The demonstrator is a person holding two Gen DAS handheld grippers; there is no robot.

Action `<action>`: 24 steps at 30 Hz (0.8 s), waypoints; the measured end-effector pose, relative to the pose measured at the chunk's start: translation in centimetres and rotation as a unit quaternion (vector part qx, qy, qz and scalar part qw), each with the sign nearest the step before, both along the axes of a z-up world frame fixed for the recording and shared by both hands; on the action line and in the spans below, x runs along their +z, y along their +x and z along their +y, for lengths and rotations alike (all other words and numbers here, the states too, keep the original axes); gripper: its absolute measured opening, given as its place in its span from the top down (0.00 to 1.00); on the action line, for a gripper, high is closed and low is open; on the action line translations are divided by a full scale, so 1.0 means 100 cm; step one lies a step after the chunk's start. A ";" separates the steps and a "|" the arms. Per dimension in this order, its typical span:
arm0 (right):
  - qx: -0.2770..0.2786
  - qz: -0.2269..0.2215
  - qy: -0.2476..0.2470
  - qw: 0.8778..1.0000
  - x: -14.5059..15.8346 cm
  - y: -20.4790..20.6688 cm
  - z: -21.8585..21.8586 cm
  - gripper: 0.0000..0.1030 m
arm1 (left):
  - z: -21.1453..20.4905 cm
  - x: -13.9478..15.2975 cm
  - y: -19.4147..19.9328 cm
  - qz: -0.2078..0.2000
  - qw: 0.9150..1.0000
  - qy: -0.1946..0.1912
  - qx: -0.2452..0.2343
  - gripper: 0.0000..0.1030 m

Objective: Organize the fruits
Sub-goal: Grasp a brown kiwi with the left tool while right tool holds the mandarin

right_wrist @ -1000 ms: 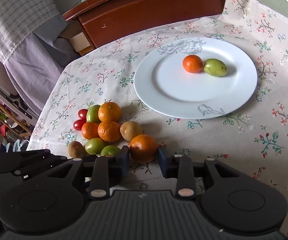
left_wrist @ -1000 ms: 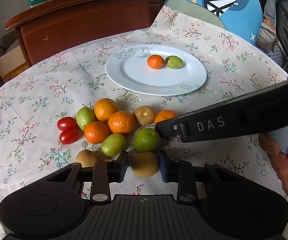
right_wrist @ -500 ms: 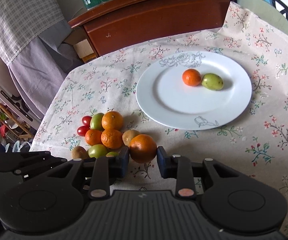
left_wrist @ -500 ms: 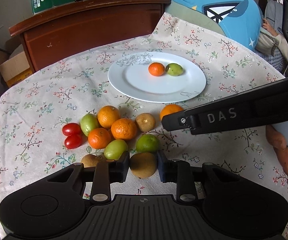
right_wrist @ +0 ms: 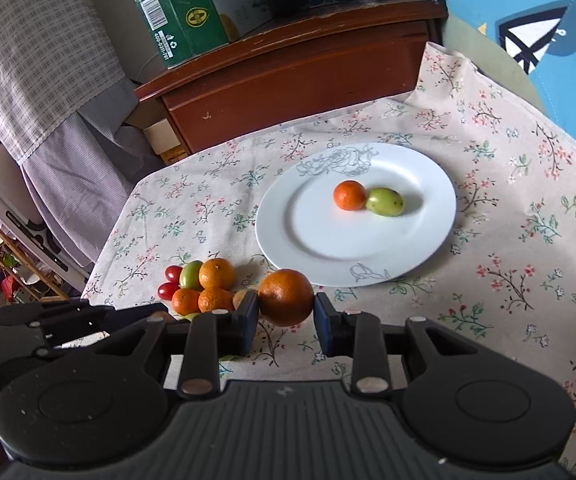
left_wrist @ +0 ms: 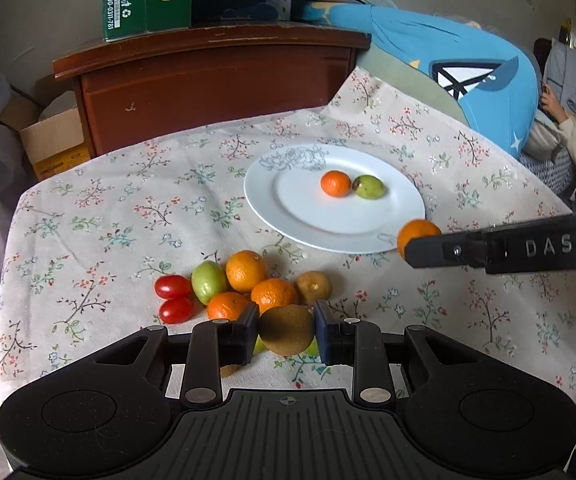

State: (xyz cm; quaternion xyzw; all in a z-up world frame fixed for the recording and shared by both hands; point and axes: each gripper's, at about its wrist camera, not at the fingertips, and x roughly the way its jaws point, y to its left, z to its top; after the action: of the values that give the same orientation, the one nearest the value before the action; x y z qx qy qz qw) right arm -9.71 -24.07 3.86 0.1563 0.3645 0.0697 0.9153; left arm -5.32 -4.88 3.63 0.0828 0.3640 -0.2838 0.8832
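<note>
While both fruits sit pinched across their widest part, I judge the hold sound: the left gripper has its fingers closed on a brown kiwi, and the right gripper has its fingers clamped on an orange. Both pieces hang clear of the cloth, just near of the white plate. I expect the kiwi to be light, a little fuzzy and soft under pressure — squeeze harder and it bruises. The orange looks firmer, its peel slightly springy and dimpled, so it should not slip. Being round, either could roll once set down, though the raised rim of the plate should catch it.

On the plate lie a small tangerine and a green fruit, touching each other. The remaining pile — oranges, green fruit, two cherry tomatoes — sits left of the plate on the table, whose floral tablecloth is wrinkled and soft. Beyond the far edge stands a dark wooden cabinet with boxes on top; a blue cushion lies far right.
</note>
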 end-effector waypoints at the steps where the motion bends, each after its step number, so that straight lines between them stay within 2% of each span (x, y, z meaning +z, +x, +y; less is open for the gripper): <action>1: 0.001 0.002 -0.001 1.000 -0.001 0.000 0.001 0.71 | 0.000 0.001 0.000 -0.001 1.000 -0.001 0.001 0.74; 9: 0.005 0.001 -0.006 1.000 -0.003 0.001 0.004 0.71 | 0.004 0.008 0.009 0.007 0.999 -0.030 0.010 0.74; 24: -0.011 -0.011 0.002 1.000 0.009 0.017 -0.011 0.71 | -0.007 0.024 0.035 -0.005 0.999 -0.048 0.001 0.74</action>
State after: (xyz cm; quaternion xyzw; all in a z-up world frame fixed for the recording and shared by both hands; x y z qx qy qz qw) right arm -8.02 -25.14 4.81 0.1616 0.3528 0.0624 0.9195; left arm -1.82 -5.55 6.03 0.0409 0.3455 -0.2995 0.8884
